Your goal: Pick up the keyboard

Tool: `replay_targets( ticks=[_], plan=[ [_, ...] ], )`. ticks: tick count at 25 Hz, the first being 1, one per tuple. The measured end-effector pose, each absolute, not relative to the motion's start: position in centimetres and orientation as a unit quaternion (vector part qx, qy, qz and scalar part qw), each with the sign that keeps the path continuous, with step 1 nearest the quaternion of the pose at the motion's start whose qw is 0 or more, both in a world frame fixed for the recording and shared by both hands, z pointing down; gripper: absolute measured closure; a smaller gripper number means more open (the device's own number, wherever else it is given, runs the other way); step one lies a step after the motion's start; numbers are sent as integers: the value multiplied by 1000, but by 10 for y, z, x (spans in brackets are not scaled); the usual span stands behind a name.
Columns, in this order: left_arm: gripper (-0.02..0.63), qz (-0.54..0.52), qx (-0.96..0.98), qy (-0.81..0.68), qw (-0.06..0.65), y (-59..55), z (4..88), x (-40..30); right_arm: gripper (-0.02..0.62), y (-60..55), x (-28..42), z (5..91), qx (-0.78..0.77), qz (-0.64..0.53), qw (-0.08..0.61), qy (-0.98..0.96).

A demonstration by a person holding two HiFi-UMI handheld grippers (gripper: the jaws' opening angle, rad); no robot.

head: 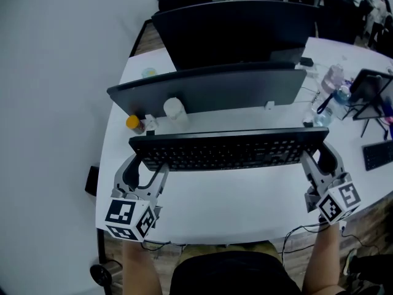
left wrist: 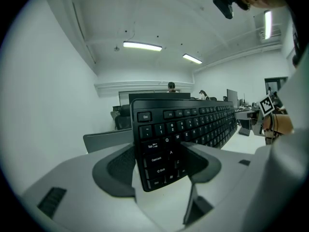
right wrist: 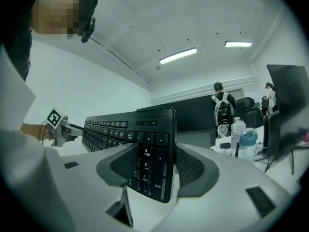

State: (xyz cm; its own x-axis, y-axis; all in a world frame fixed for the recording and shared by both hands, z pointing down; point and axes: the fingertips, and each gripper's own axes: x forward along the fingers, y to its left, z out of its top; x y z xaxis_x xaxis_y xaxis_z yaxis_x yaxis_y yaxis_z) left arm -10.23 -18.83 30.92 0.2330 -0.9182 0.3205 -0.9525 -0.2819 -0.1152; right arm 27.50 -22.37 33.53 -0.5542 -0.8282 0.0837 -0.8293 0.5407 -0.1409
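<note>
A black keyboard (head: pixel 227 149) hangs level above the white table (head: pixel 233 208), gripped at both ends. My left gripper (head: pixel 142 158) is shut on its left end; in the left gripper view the pads clamp the keyboard (left wrist: pixel 193 124) around the Tab and Caps Lock keys, with the gripper (left wrist: pixel 159 163) across its short edge. My right gripper (head: pixel 316 152) is shut on the right end. In the right gripper view the number-pad end of the keyboard (right wrist: pixel 120 124) stands on edge between the pads of the gripper (right wrist: pixel 154 166).
Behind the keyboard stand a dark monitor (head: pixel 233 32) and a lower dark panel (head: pixel 209 91), with a white cup (head: pixel 175 108) and a yellow-capped jar (head: pixel 134 123). At the right are bottles (head: pixel 331 82), a tablet on a stand (head: pixel 371 88) and another keyboard (head: pixel 377 155).
</note>
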Motion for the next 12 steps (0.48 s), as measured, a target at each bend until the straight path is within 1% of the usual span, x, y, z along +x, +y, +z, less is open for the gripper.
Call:
replay_targets(
  ticks=[12],
  plan=[
    [314, 118, 781, -613, -17, -173, 235, -82, 364, -207, 296, 257, 477, -1, -44, -878]
  ],
)
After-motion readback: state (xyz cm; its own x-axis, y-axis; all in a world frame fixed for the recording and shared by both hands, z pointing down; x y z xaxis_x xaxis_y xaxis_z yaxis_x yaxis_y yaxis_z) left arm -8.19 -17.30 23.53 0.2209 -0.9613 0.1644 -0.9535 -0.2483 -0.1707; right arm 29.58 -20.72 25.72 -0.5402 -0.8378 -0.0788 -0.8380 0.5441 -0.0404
